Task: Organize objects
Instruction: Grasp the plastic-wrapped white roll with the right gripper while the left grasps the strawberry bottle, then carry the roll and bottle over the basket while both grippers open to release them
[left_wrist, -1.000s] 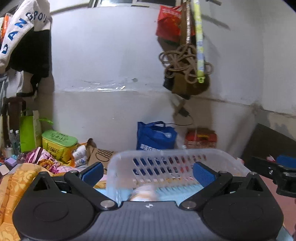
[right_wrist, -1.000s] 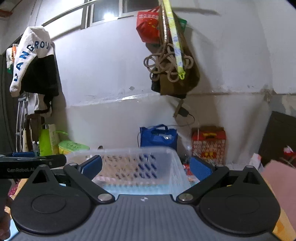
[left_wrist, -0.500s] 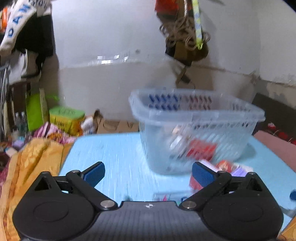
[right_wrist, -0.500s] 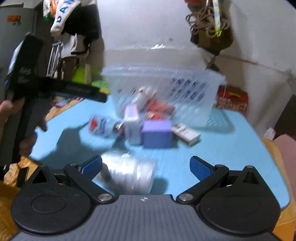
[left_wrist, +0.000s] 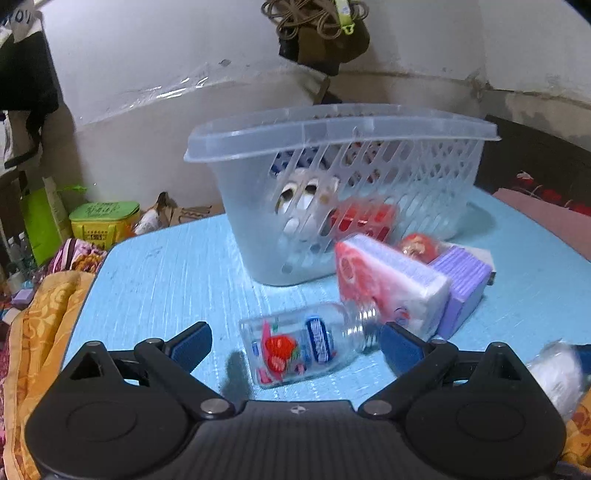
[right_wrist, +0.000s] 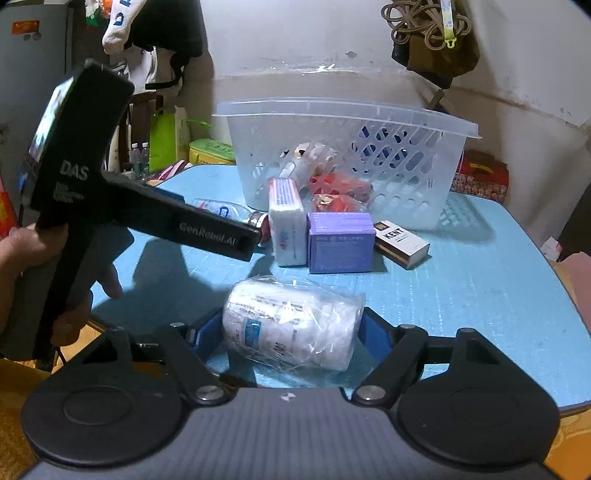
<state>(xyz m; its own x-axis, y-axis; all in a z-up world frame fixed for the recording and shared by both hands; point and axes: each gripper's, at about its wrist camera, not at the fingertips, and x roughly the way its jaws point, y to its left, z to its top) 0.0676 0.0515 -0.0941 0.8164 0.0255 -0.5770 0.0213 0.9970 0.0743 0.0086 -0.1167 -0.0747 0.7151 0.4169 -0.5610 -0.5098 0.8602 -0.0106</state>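
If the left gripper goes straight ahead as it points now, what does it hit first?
Likely the clear bottle lying on its side between the open left gripper fingers; beyond it, the basket. Depth is uncertain.

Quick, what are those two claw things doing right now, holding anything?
Left gripper: open, holding nothing; a clear bottle lies between its jaws.
Right gripper: jaws on either side of a plastic-wrapped white bottle; grip cannot be told.

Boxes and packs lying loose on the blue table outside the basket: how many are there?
3: tissue pack on the left, purple box beside it, cigarette box on the right. Others may hide behind them.
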